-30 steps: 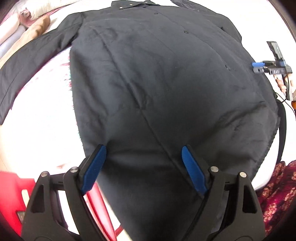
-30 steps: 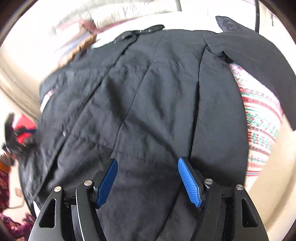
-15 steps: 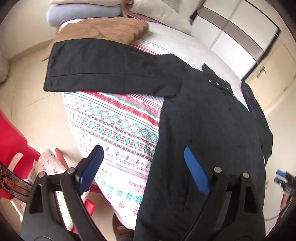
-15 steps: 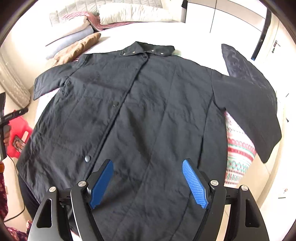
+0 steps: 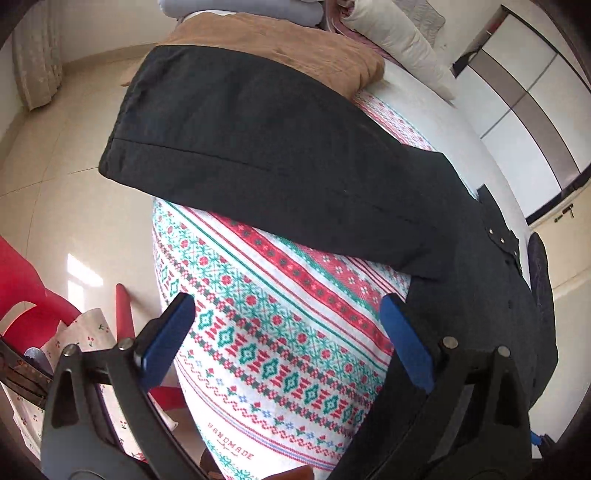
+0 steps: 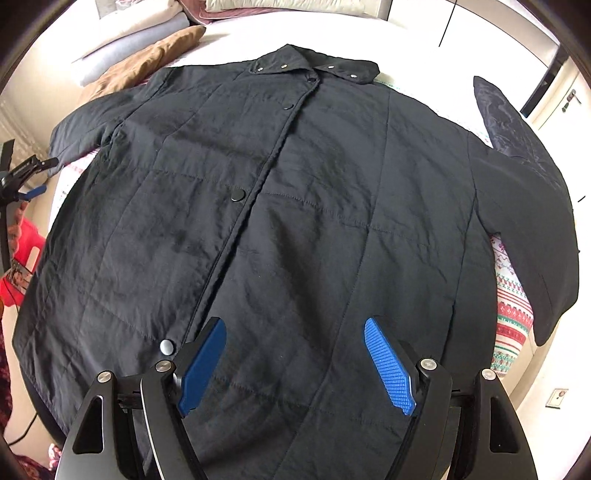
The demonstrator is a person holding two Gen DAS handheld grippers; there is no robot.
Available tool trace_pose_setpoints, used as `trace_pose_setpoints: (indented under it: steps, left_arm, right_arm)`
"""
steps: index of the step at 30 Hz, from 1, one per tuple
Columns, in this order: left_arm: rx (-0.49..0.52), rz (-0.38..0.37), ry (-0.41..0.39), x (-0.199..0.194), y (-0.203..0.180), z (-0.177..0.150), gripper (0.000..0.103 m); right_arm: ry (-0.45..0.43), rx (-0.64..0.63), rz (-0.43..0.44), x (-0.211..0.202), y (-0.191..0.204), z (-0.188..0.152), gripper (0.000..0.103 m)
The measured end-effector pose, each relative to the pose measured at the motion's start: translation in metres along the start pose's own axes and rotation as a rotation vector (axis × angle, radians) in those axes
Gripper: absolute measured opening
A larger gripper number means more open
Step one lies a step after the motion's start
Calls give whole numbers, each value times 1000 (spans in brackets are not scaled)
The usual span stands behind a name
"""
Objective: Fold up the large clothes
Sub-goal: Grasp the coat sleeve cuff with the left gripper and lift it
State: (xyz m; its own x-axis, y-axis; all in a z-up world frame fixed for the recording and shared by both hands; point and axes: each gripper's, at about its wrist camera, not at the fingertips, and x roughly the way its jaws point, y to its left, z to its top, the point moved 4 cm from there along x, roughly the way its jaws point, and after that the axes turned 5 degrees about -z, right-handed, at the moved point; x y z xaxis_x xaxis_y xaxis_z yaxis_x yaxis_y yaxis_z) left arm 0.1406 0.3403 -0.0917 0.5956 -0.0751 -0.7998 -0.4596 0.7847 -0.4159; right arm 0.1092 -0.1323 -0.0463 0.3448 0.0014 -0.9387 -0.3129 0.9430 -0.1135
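On the bed (image 6: 417, 33), over a patterned blanket (image 5: 280, 332), a black coat (image 6: 295, 206) lies flat, front up, snapped shut, both sleeves spread out. Nothing looks folded yet; likely the first fold is being set up. Left sleeve (image 5: 258, 147) hangs past the bed edge ahead of the left tongs (image 5: 288, 332), open, empty. Right tongs (image 6: 295, 362) hang open above the hem, holding nothing. Next move probably: pinch the left cuff, carry it across the chest.

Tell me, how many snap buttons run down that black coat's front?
4 on the black coat: at the neck, upper chest, mid-front, near the hem. Others may be hidden.
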Motion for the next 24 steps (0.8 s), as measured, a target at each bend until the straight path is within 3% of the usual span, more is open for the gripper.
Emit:
trace_pose_setpoints:
  steps: [5, 9, 12, 13, 14, 16, 20, 24]
  left_arm:
    - [-260, -121, -37, 18, 42, 24, 100]
    - [-301, -185, -157, 21, 58, 40, 98]
    - [-290, -198, -212, 21, 63, 49, 78]
    - [-289, -194, -224, 20, 64, 51, 62]
    - [-283, -188, -234, 19, 65, 53, 36]
    - [-269, -189, -244, 15, 63, 57, 0]
    - [-206, -173, -372, -18, 46, 68, 0]
    - [-74, -225, -497, -63, 11, 84, 0]
  right_arm:
    - [31, -18, 10, 17, 13, 9, 79]
    - [50, -42, 8, 25, 21, 14, 79]
    - [52, -50, -3, 28, 24, 22, 79]
    - [48, -49, -1, 27, 25, 25, 79]
    - [42, -47, 4, 27, 27, 30, 79]
    - [28, -53, 24, 25, 32, 43, 79]
    - [-62, -68, 56, 19, 51, 87, 79]
    - [-164, -52, 165, 21, 80, 136, 79]
